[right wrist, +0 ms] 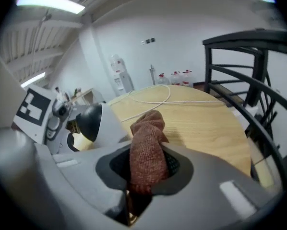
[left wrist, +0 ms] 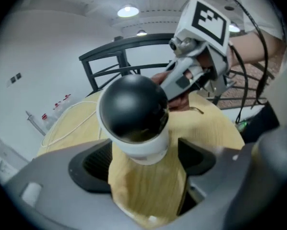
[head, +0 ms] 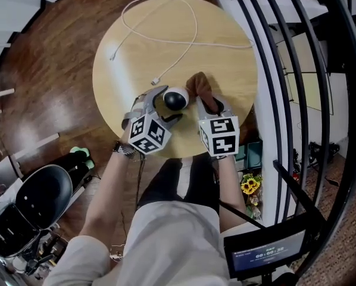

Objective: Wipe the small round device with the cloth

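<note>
Left gripper (head: 164, 107) is released, jaws wide apart around the small round device (left wrist: 134, 111), pads clear of it; the device stands on the round table (head: 225, 64). Right gripper (head: 209, 106) is clenched on the brown cloth (right wrist: 147, 143), just beside the device. Best bet: steady the white base first, then drag the cloth lightly over the black dome. Count: two grippers, one device, one cloth, one white cable (head: 214, 43), one table.

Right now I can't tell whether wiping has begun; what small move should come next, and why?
Probably swing the right gripper left so its cloth meets the small round device. The clamped cloth is beside the dark face, not on it, and the open left gripper brackets the device.
</note>
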Motion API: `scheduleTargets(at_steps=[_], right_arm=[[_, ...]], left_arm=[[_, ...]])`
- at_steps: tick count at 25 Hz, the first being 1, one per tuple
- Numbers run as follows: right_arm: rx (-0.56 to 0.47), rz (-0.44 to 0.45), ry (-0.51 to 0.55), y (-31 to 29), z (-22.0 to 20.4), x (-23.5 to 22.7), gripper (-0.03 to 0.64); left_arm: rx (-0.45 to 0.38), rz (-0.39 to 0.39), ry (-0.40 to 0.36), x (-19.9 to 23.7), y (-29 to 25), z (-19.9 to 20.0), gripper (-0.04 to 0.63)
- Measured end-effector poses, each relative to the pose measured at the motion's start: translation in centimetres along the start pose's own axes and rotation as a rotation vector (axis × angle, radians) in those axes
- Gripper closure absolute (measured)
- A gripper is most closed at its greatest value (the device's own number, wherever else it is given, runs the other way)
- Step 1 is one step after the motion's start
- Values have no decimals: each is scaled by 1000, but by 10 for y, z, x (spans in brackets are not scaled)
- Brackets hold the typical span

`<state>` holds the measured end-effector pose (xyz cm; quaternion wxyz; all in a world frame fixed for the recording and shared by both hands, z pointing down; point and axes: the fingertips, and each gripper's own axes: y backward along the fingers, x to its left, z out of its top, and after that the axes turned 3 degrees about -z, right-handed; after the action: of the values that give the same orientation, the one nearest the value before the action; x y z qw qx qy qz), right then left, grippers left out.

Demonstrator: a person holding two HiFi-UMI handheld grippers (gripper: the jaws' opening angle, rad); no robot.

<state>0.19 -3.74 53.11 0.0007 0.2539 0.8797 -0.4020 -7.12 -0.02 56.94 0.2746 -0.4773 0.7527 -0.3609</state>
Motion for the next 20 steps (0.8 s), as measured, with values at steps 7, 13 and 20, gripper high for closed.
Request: scheduleTargets(at_steps=[7, 13, 20], right_arm=[[-100, 76, -280, 43, 1, -24, 548], [-123, 100, -323, 46, 0, -23, 548], [-182, 128, -349, 50, 21, -18, 548]], left_arm=[[-45, -196, -162, 9, 3, 13, 179], [-107, -218, -81, 7, 2, 16, 235], [-172, 61, 235, 22, 6, 22, 236]])
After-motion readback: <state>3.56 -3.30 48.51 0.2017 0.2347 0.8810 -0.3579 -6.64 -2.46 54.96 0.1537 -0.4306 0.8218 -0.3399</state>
